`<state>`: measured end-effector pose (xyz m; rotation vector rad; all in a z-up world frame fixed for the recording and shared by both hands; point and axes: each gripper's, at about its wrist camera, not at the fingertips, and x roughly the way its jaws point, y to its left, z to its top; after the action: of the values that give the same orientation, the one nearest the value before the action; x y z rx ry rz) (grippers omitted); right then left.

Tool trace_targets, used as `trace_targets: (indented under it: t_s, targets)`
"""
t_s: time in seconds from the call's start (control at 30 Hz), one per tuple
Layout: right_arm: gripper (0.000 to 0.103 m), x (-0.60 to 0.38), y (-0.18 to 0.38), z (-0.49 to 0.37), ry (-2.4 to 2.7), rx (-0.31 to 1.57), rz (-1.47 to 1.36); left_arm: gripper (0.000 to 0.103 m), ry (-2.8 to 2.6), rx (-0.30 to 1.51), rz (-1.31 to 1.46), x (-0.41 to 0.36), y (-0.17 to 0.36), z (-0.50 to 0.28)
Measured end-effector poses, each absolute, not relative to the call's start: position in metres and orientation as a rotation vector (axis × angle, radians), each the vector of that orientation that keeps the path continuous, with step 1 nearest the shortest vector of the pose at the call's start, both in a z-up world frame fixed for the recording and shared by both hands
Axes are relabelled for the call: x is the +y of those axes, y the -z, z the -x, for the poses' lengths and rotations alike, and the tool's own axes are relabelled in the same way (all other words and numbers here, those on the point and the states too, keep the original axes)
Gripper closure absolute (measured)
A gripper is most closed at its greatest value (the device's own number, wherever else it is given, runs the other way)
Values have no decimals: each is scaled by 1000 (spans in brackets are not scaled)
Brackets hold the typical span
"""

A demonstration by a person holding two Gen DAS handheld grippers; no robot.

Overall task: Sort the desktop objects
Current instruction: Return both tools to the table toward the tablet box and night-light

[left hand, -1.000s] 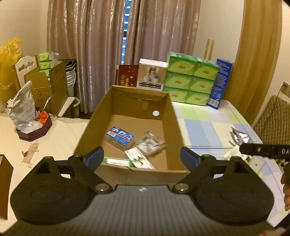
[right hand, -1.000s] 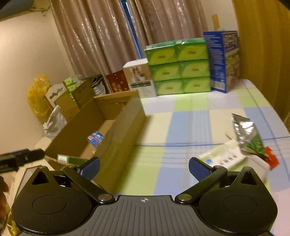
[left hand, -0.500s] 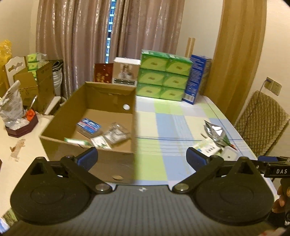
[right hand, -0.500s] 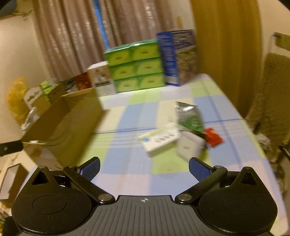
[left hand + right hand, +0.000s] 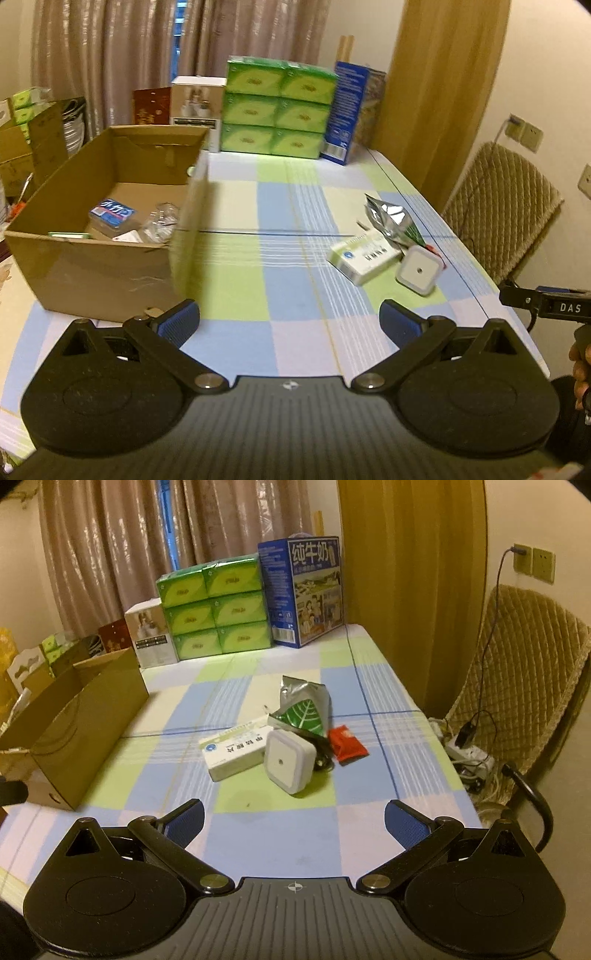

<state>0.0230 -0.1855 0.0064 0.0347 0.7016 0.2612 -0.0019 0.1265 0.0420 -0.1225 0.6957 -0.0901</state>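
Note:
A white and green medicine box (image 5: pixel 234 751) (image 5: pixel 364 254), a white square night light (image 5: pixel 290 758) (image 5: pixel 419 269), a silver and green foil pouch (image 5: pixel 304 709) (image 5: pixel 393 219) and a red packet (image 5: pixel 347 744) lie together on the checked tablecloth. An open cardboard box (image 5: pixel 110 236) (image 5: pixel 79 720) at the left holds a blue packet (image 5: pixel 112 214), a clear bag and small cartons. My left gripper (image 5: pixel 290 323) is open and empty above the cloth, right of the box. My right gripper (image 5: pixel 293 821) is open and empty, in front of the loose pile.
Stacked green tissue packs (image 5: pixel 214 607), a blue milk carton box (image 5: pixel 303 590) and a white box (image 5: pixel 151 635) stand at the table's far edge. A wicker chair (image 5: pixel 524 657) and cables sit beyond the right edge. More cardboard boxes (image 5: pixel 33 144) stand left.
Both grippers have swung right, away from the cardboard box and toward the loose pile. The pile now sits centred in the right wrist view. Both stay open and empty.

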Motion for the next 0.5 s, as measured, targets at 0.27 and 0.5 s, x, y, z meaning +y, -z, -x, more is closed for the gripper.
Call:
trace_targets:
  t_s: [0.27, 0.5]
  targets:
    - [2, -193, 6, -37, -259, 710, -56, 1, 140, 718, 72, 104, -33, -17]
    - [2, -191, 18, -53, -258, 720, -42, 1, 187, 740, 28, 86, -24, -43]
